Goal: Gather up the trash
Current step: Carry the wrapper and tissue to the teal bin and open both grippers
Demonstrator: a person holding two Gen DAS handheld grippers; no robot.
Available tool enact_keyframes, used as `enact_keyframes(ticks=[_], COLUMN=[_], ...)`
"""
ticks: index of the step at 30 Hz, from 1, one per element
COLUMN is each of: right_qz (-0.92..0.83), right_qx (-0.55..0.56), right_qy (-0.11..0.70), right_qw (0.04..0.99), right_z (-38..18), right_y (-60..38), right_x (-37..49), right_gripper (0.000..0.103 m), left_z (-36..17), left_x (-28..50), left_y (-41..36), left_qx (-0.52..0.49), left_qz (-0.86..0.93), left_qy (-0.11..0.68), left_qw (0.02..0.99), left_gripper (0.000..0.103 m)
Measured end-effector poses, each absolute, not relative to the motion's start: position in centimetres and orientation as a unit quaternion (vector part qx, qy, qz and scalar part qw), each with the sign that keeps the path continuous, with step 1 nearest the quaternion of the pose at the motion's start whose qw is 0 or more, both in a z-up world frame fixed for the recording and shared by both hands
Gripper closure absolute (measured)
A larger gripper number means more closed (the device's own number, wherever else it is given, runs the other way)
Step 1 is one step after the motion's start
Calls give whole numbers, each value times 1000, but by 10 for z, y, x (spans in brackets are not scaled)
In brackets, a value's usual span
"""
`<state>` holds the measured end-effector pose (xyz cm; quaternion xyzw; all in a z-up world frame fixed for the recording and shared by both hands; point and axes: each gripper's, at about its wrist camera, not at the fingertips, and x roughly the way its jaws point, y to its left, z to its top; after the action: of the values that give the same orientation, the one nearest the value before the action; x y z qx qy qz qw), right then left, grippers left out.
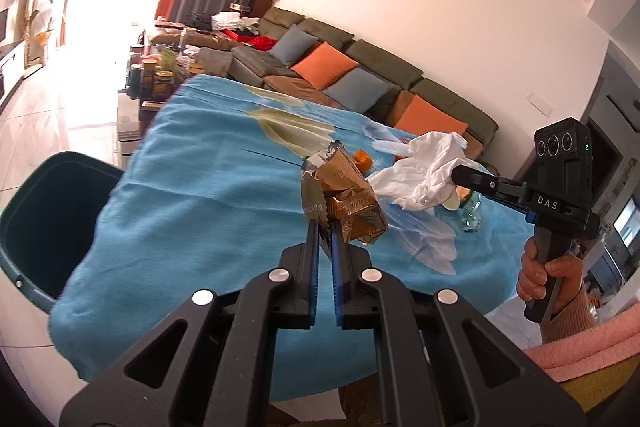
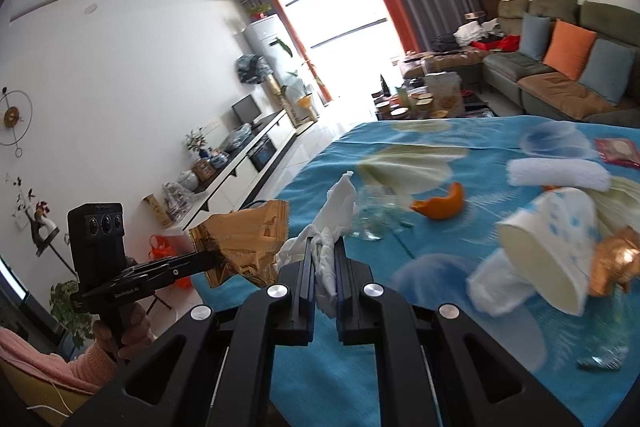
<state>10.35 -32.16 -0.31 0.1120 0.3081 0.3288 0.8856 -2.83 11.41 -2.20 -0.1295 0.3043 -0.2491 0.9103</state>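
Item: my left gripper (image 1: 325,227), jaws clamped on gold snack wrapper (image 1: 348,203), lifted above blue tablecloth (image 1: 192,195). Item: my right gripper (image 2: 323,247), pinching white crumpled tissue (image 2: 328,227), likewise raised off the cloth.

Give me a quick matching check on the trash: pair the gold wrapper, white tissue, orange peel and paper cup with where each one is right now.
Things:
1. gold wrapper
2. white tissue
3. orange peel
4. paper cup

Places:
A. lying on its side on the blue cloth
B. pinched in the left tool
C. loose on the cloth, beyond the glass
D. pinched in the right tool

Pairs: 1-B, 2-D, 3-C, 4-A
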Motion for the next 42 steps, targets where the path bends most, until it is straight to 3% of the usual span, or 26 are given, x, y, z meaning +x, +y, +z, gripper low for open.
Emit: enact_keyframes(ticks=[42], right_qz=[459], right_qx=[34], right_qy=[343], right_qw=[819], right_z=[-5], right_y=[-127], right_x=[189], right_gripper=[96], left_z=[-31], left_x=[-46], left_y=[280], left_qx=[-190], left_qz=[-43], left_qy=[287], left_qw=[938], left_gripper=[97])
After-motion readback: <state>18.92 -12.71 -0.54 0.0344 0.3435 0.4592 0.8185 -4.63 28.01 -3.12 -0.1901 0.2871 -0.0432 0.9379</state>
